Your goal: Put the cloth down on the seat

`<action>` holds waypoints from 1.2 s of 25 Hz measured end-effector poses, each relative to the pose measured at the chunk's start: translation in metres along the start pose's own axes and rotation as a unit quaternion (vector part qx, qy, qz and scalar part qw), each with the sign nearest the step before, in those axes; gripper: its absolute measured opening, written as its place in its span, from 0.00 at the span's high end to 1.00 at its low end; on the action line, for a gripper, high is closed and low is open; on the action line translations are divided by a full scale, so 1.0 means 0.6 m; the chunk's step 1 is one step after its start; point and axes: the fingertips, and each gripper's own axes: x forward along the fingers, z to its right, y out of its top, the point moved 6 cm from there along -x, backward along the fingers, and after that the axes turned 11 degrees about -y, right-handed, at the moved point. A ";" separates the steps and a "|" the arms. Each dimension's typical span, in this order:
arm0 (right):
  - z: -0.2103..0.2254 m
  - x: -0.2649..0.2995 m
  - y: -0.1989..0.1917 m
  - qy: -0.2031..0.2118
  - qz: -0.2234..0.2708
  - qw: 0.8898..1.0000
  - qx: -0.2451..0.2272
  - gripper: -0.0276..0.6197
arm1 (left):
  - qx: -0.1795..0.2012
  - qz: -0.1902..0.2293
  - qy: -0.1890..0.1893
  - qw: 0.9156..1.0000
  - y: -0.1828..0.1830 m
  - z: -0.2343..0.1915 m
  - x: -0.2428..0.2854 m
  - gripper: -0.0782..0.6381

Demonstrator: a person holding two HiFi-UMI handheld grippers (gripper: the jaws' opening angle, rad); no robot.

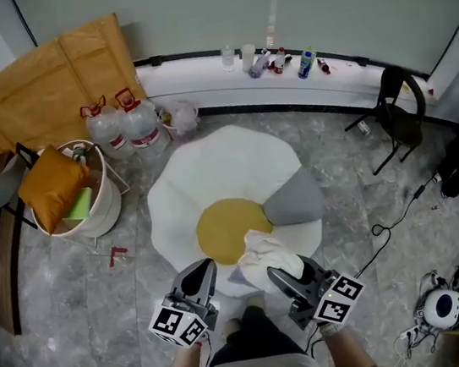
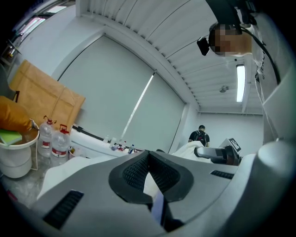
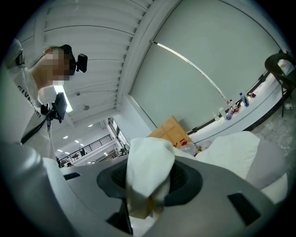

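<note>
Against the far left wall leans a flattened cardboard sheet (image 1: 52, 81). Just in front of it stand two clear water jugs (image 1: 125, 127) with red handles, and a crumpled plastic bag (image 1: 181, 115) lies to their right. Nearer on the left, a white basket (image 1: 106, 207) holds an orange cushion (image 1: 52, 186). Small bottles (image 1: 279, 60) line the far ledge. A black chair (image 1: 399, 114) stands at the right, and a cable (image 1: 389, 219) trails across the grey marble floor (image 1: 78, 312).
</note>
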 end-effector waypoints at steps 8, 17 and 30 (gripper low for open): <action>0.073 0.039 0.014 0.006 -0.022 1.000 0.007 0.70 | -0.004 0.010 0.012 1.000 -0.011 -0.046 0.065 0.87; 0.138 0.087 0.015 0.009 -0.019 1.000 0.022 0.70 | -0.005 0.019 0.032 0.999 -0.043 -0.116 0.107 0.87; 0.201 0.215 -0.038 -0.038 0.019 0.998 0.044 0.70 | -0.023 -0.022 0.033 0.999 -0.111 -0.285 0.090 0.87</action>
